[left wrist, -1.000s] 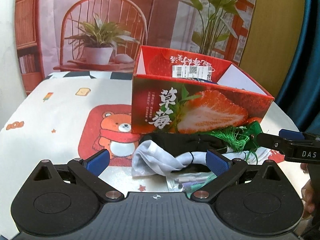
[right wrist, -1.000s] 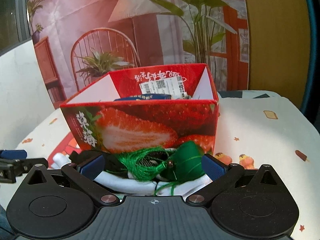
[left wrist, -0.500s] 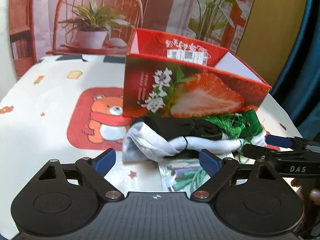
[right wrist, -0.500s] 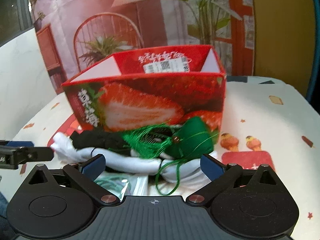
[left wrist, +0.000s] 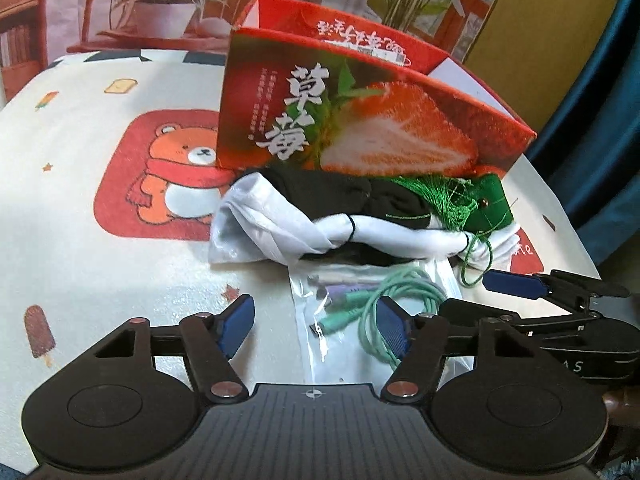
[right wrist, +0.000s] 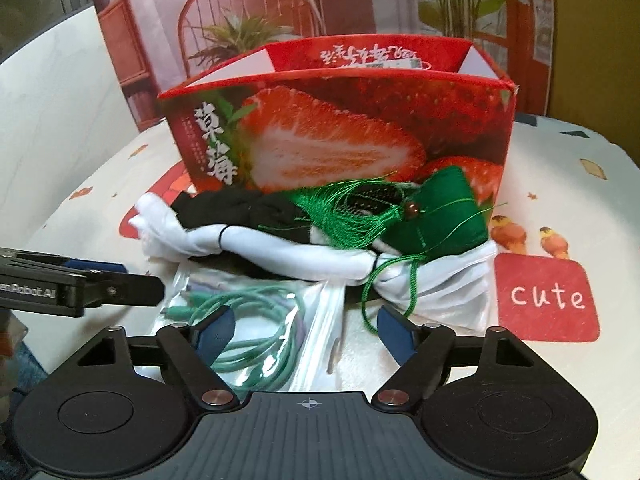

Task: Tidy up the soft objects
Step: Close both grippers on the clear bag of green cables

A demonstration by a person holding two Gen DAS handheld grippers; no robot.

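2 wrist cams, both low n close, tilted down.
Left cam sits left, right cam right; both share strawberry box (left wrist: 372, 128) (right wrist: 344, 128) n cloth pile (left wrist: 320, 220) (right wrist: 280, 240).

Count from my two wrist views: one red strawberry box (right wrist: 340, 128); one white cloth bundle (right wrist: 304, 258); one black cloth (right wrist: 240, 210); one green tasselled sachet (right wrist: 444, 216); one clear bag (right wrist: 320, 320) holding green cable (right wrist: 256, 336), whose strands I cannot separate. On the worktop (left wrist: 120, 264) print I count one bear (left wrist: 180, 184) and two small birds (right wrist: 528, 236).
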